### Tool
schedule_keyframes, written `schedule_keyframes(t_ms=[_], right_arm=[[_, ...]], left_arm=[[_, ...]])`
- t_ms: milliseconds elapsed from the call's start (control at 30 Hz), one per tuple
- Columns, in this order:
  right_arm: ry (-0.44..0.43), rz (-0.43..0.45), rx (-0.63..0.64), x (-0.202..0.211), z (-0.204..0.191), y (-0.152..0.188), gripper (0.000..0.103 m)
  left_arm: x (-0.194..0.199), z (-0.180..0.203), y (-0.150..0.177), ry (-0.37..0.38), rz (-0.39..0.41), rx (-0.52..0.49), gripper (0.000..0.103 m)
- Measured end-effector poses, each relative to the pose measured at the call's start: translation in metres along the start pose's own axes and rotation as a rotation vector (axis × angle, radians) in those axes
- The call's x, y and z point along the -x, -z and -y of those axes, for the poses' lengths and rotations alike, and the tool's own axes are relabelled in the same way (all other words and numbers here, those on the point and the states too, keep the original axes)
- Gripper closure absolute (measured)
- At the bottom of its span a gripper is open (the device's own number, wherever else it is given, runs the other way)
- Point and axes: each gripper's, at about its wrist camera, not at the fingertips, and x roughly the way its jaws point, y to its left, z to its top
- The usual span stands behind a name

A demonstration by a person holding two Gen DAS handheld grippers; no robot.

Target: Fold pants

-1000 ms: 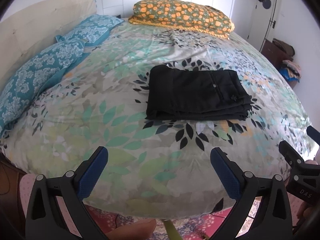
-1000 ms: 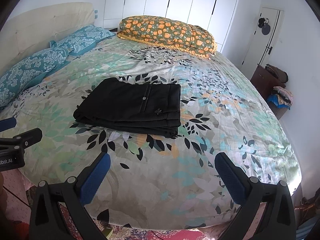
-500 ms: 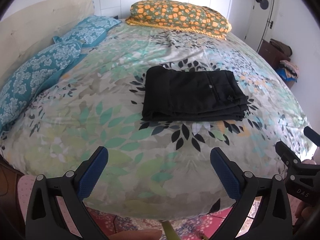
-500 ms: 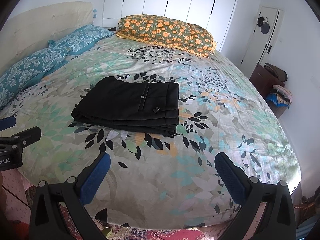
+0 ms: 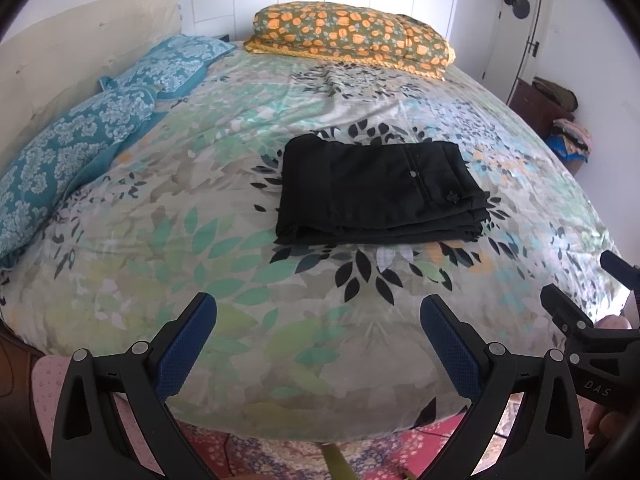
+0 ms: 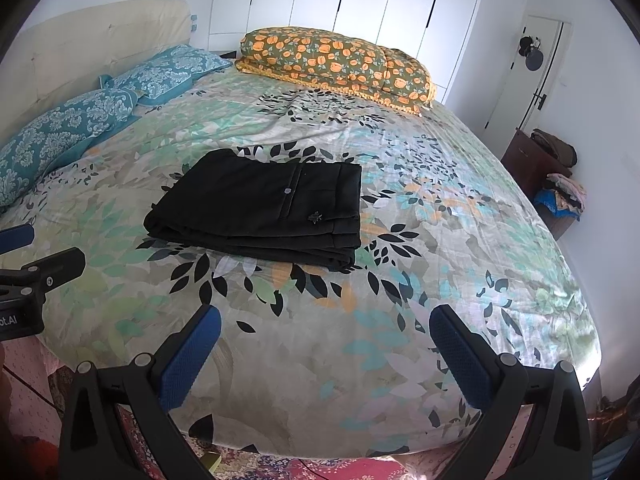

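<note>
1. The left claw sits at the bottom of its own view with its two blue-padded fingers spread wide apart — nothing between them.
2. The right claw fills the bottom of its own view the same way, fingers splayed wide, gripping nothing.
3. Each claw shows in the other's view: the right one at the lower right edge of the left view, the left one at the left edge of the right view — side by side, apart.

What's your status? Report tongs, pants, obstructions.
Left tongs open, right tongs open, both empty. Pants folded flat on bed. Nothing in the way.
</note>
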Motion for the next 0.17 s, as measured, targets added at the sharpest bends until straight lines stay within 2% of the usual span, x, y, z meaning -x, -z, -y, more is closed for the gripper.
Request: schedule_keyframes(t_ms=[167], right_arm=[[0.005, 0.01, 0.0, 0.0007, 0.0014, -0.0005, 0.0]], left_arm=[[0.0001, -0.0015, 0.0001, -0.007, 0.0, 0.008, 0.001]])
